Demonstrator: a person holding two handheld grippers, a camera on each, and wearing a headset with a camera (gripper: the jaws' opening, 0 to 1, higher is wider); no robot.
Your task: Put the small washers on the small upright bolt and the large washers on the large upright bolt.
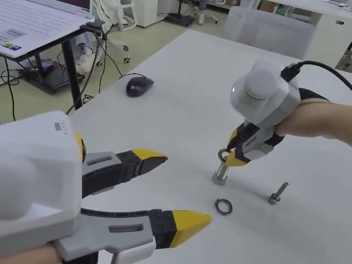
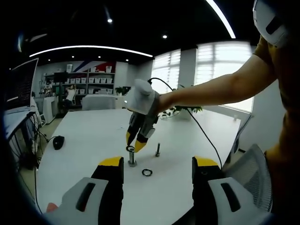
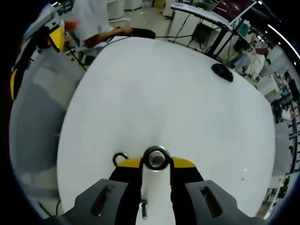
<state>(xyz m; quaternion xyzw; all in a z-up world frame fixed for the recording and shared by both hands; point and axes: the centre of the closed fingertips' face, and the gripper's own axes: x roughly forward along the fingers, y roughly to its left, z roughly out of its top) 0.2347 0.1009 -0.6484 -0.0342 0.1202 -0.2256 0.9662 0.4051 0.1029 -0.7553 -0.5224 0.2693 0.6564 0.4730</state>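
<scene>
My right hand-held gripper [image 1: 234, 155] is clenched on a large washer [image 1: 223, 155] just above the large upright bolt [image 1: 220, 176], which stands vertical on the tabletop [image 1: 181, 88], so the drop looks straight down, while my left hand-held gripper [image 1: 187, 190] hangs released at the near left.

White desk [image 1: 181, 82], black mouse [image 1: 139, 85]. Left gripper [image 1: 187, 188] and right gripper [image 1: 229, 157]: white-grey bodies, black jaws, bright yellow tips. Large bolt [image 1: 220, 175], small bolt [image 1: 278, 193], loose washer [image 1: 223, 207], held washer [image 1: 223, 153]: all silver-grey metal.
</scene>
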